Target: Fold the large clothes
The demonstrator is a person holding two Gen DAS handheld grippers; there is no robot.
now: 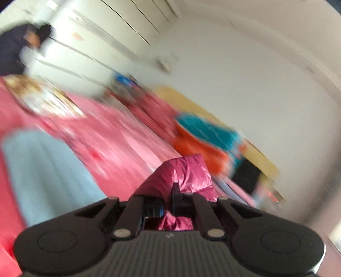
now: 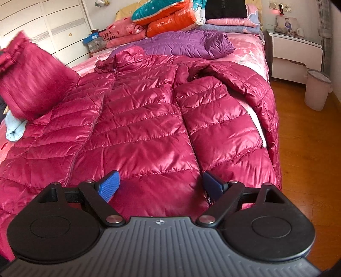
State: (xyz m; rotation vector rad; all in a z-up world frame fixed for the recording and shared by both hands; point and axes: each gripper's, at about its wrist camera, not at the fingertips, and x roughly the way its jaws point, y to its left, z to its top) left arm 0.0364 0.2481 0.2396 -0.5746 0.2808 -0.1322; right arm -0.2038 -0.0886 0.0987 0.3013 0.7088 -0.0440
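A shiny magenta quilted down jacket point(image 2: 136, 119) lies spread front-up on the bed, its right sleeve point(image 2: 215, 119) folded in over the body. My right gripper point(image 2: 161, 185) is open and empty just above the jacket's hem. My left gripper point(image 1: 168, 198) is shut on the jacket's left sleeve point(image 1: 183, 176) and holds it lifted in the air; that raised sleeve point(image 2: 32, 78) shows blurred at the left of the right wrist view. The left wrist view is heavily motion-blurred.
A purple down jacket point(image 2: 187, 44) lies beyond the collar. Pillows and folded bedding point(image 2: 170, 19) are stacked at the headboard. A light blue cloth point(image 2: 13, 127) lies at the left. A white nightstand point(image 2: 296, 53) and bin point(image 2: 317, 91) stand on the wooden floor at right.
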